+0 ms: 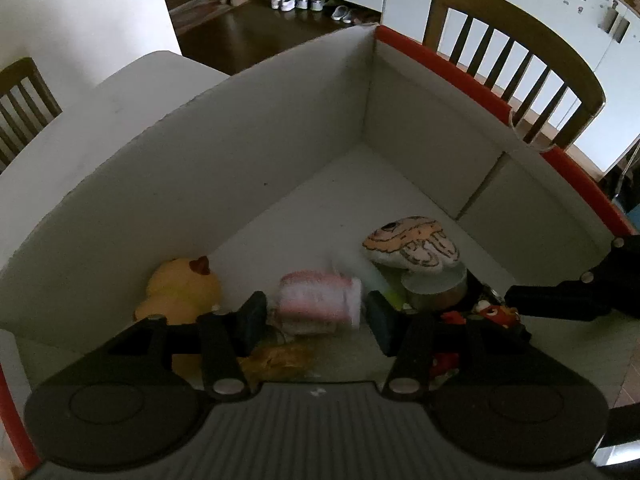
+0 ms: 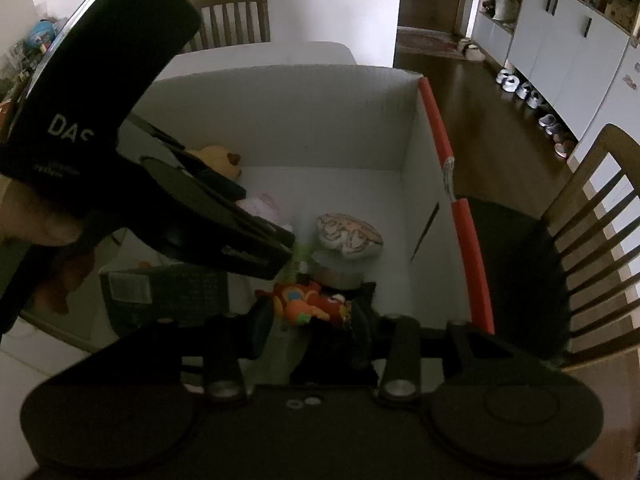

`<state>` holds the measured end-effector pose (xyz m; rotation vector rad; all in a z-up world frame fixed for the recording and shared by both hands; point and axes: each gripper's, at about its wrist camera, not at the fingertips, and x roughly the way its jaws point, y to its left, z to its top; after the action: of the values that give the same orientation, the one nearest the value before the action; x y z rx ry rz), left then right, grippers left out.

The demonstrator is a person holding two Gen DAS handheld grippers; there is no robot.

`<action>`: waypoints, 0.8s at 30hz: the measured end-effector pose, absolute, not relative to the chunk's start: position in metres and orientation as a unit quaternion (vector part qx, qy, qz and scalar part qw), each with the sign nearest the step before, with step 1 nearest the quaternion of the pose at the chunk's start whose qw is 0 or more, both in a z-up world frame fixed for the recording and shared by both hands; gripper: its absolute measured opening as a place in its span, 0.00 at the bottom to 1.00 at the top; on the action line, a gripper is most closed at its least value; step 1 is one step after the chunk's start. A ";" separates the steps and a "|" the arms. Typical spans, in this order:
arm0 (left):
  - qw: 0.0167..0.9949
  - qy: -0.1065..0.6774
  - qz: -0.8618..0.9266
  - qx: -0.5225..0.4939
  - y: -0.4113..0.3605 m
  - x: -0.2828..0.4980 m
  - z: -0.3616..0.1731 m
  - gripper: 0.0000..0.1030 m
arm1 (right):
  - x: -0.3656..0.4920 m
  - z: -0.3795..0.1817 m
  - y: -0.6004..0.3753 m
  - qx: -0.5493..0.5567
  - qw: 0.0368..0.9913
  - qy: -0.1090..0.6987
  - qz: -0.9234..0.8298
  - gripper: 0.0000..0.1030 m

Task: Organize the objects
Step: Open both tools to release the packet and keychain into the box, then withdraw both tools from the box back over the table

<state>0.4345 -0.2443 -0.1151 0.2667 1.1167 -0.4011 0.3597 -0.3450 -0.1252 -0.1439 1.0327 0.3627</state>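
Two hand-held grippers reach down into one large white cardboard box (image 1: pixel 280 128) with a red-orange rim, set on a white table (image 1: pixel 132 76).

At the box's left wall lies one yellow plush duck (image 1: pixel 180 292) with a brown-red beak. Just right of it, the left gripper (image 1: pixel 316 316) stands with its jaws apart; one pink-and-white striped cylindrical container (image 1: pixel 320 300), motion-blurred, sits between the dark pads, and no pad visibly presses on it. A crumpled yellow wrapper (image 1: pixel 280 360) lies on the box floor just below.

Towards the box's middle rests one white cushion printed with an orange cartoon figure (image 1: pixel 412 246), lying on top of one round grey tin (image 1: pixel 436 288); a pale green object beside the tin is too blurred to identify.

At the near right, the right gripper (image 2: pixel 312 320) is closed on one small orange-and-red soft toy (image 2: pixel 308 302), its pads against the toy's two ends. In the right wrist view one dark mesh box bearing a white label (image 2: pixel 160 292) stands near the box's near-left side, and a hand (image 2: pixel 36 220) holds the left gripper's body.

Two brown wooden slatted chairs (image 1: pixel 516 60) stand around the table. Several pairs of shoes (image 1: pixel 300 0) line the dark wood floor along white cabinets.
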 end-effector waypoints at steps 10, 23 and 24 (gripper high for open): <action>0.835 0.510 -0.173 0.108 -0.232 0.425 -0.105 0.65 | 0.357 -0.120 -0.351 -0.055 0.855 0.484 0.176 0.49; 0.873 0.460 -0.142 0.080 -0.203 0.396 -0.059 0.65 | 0.338 -0.088 -0.355 -0.033 0.874 0.448 0.186 0.61; 0.875 0.456 -0.141 0.077 -0.200 0.392 -0.056 0.65 | 0.336 -0.086 -0.355 -0.031 0.875 0.446 0.187 0.61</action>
<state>0.3923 -0.1996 -0.0562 0.1612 0.9514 -0.2938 0.3358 -0.3555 -0.0856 -0.0652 0.9310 0.3906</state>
